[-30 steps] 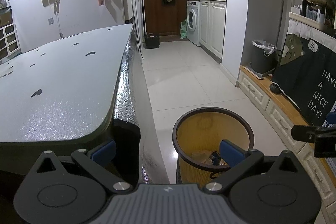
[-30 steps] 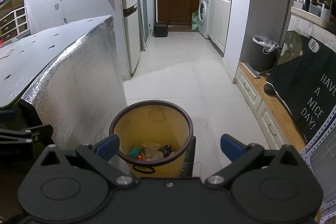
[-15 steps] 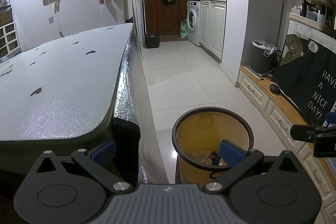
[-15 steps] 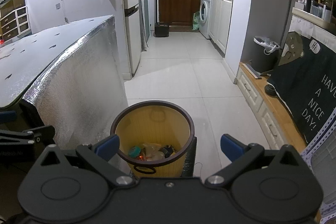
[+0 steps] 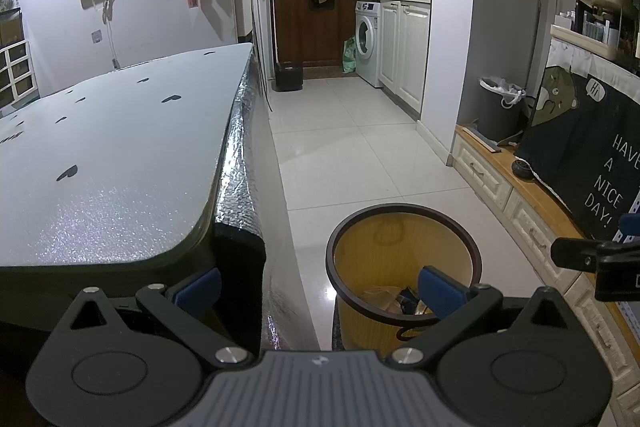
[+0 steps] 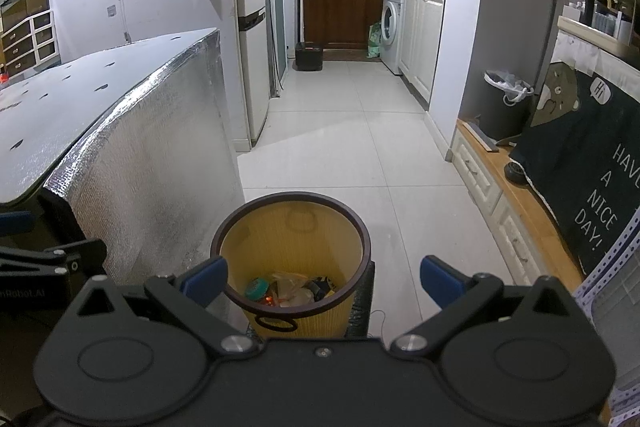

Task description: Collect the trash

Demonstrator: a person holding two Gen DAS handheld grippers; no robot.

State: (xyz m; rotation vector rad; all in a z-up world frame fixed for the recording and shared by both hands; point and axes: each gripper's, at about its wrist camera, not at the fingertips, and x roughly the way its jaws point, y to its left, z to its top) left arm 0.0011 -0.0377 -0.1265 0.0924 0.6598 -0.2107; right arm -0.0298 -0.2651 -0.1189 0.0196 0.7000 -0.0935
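A yellow waste bin with a dark rim (image 6: 292,239) stands on the white floor beside the table; it also shows in the left wrist view (image 5: 400,247). Several pieces of trash (image 6: 292,289) lie at its bottom. My right gripper (image 6: 322,277) is open and empty, held above and just behind the bin. My left gripper (image 5: 318,285) is open and empty, at the table's near corner, left of the bin. The right gripper's fingers (image 5: 580,259) show at the right edge of the left wrist view.
A table with a silver foil cover (image 5: 120,155) fills the left side. A low wooden cabinet (image 6: 492,183) with a dark banner runs along the right. A grey lined bin (image 6: 502,103) stands on it. A fridge (image 6: 252,27), door and washing machine (image 6: 390,23) lie beyond.
Both grippers stay open and almost still. The right wrist view has shifted very slightly; the bin and its trash have not moved.
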